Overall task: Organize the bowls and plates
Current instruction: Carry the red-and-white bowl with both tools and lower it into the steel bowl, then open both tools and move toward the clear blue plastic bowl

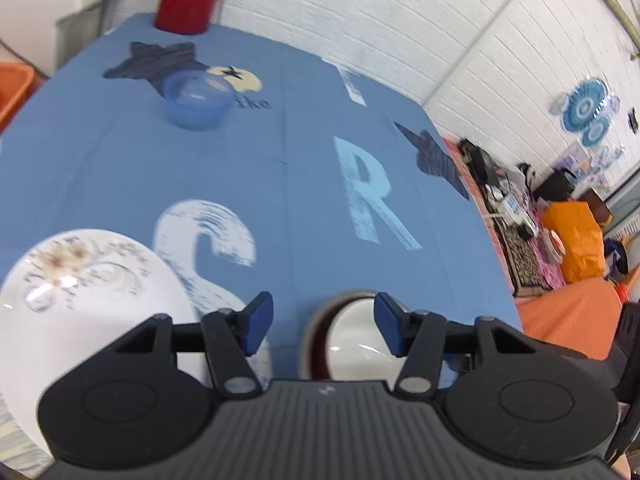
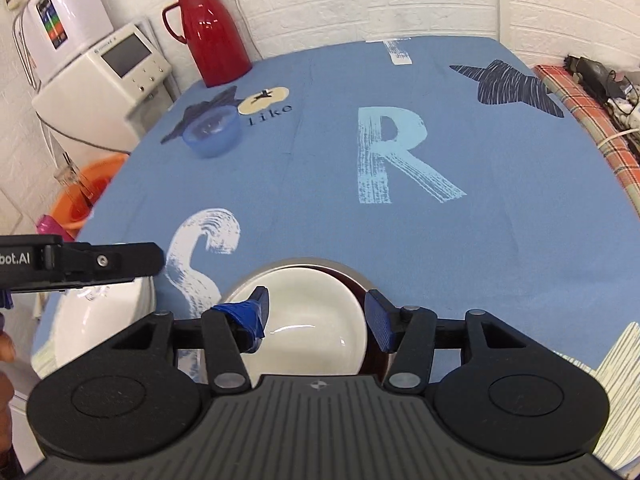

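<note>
A white bowl (image 2: 308, 320) nests inside a dark maroon bowl (image 2: 362, 286) at the near edge of the blue tablecloth; the same pair shows in the left wrist view as white bowl (image 1: 352, 340). My right gripper (image 2: 318, 322) hovers open right over it, fingers apart with nothing between them. A white plate with a floral print (image 1: 80, 300) lies to the left, also seen as the plate (image 2: 104, 320) under the left gripper's body. My left gripper (image 1: 324, 326) is open between plate and bowls. A translucent blue bowl (image 1: 198, 100) (image 2: 212, 132) sits far left.
A red thermos jug (image 2: 212, 36) stands at the table's far left corner. White appliances (image 2: 108, 76) and an orange basin (image 2: 86, 188) are beside the table on the left. The tablecloth (image 2: 500, 208) carries printed letters and stars. Clutter lines the floor to the right (image 1: 560, 232).
</note>
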A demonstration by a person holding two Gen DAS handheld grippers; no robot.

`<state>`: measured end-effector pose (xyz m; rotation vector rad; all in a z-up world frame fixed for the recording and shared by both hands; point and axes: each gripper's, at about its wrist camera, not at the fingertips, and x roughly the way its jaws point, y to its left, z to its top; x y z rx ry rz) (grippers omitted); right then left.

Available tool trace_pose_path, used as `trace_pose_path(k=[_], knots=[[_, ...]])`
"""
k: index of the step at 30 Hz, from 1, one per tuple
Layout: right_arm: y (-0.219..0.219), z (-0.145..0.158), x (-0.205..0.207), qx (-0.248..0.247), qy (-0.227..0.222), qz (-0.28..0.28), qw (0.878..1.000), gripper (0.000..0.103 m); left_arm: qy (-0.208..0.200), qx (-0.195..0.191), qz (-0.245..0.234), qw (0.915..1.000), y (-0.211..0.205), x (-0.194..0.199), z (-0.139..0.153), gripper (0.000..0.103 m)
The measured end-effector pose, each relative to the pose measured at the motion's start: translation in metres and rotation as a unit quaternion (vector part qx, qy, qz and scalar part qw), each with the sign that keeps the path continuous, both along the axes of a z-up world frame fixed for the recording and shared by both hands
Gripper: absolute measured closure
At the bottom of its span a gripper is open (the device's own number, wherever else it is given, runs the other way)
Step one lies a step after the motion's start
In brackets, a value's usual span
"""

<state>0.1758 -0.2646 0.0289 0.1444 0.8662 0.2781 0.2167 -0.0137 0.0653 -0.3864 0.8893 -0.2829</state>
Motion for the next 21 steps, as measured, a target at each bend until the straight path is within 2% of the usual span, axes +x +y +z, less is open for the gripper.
trace_pose_path(k=[8, 12, 15, 21], knots=[[0.017, -0.006, 0.012, 0.039, 0.011, 0.019, 0.999, 0.064, 0.009, 0.051, 0.067, 0.9964, 0.070, 0.010, -0.013, 0.047], [0.032, -0.006, 0.024, 0.047, 0.021, 0.013, 0.999, 0.063, 0.019, 0.069, 0.092, 0.9932, 0.090, 0.018, -0.021, 0.047], [0.041, -0.004, 0.032, 0.060, 0.035, 0.008, 0.998, 0.063, 0.018, 0.068, 0.098, 0.9926, 0.101, 0.023, -0.024, 0.047], [0.058, 0.003, 0.046, 0.064, 0.005, 0.040, 0.997, 0.063, 0.009, 0.068, 0.097, 0.9929, 0.110, 0.038, -0.022, 0.047]])
